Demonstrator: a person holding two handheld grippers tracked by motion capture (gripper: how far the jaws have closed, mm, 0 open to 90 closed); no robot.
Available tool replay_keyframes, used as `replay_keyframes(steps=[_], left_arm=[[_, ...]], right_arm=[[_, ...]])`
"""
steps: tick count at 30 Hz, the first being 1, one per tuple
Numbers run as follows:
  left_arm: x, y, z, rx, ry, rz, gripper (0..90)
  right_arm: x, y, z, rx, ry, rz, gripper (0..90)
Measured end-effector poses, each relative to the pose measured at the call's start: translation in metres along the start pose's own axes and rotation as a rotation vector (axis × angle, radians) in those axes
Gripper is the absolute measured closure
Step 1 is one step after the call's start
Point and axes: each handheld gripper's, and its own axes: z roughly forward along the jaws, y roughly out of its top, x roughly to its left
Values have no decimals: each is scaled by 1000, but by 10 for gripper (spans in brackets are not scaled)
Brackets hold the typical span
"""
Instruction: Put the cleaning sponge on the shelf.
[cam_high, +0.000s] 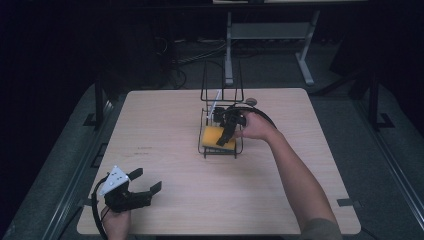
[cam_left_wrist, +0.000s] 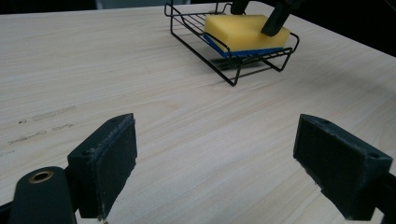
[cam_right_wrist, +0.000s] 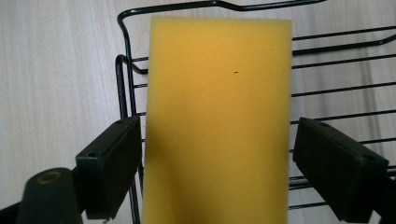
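A yellow sponge (cam_high: 214, 135) with a blue underside lies flat in the low tray of a black wire rack (cam_high: 220, 153) near the table's middle. My right gripper (cam_high: 223, 141) reaches down over the sponge (cam_right_wrist: 217, 93); it is open, with a jaw on either side of the sponge's near end and a gap at the right jaw. In the left gripper view the sponge (cam_left_wrist: 243, 30) sits in the rack (cam_left_wrist: 233, 74) far ahead. My left gripper (cam_high: 146, 180) hovers low at the front left corner, open and empty (cam_left_wrist: 215, 163).
The rack's tall upright wire frame (cam_high: 222, 80) rises at its back, with a white strip (cam_high: 216, 105) leaning in it. A small round object (cam_high: 251, 101) lies behind the rack. Bare wooden table (cam_high: 165, 150) spreads between the two grippers.
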Motion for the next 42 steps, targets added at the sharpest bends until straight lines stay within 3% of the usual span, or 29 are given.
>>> replay_keyframes(steps=[18,30,42], left_arm=[[-2,0,0,5,1,6,128],[-2,0,1,0,0,4,128],[-2,1,1,0,0,5,128]], right_arm=[[14,-3,-10,7,-35,-33,155],[28,-3,-15,-28,-9,-53,154],[40,-7,-15,-25,-11,-54,153]])
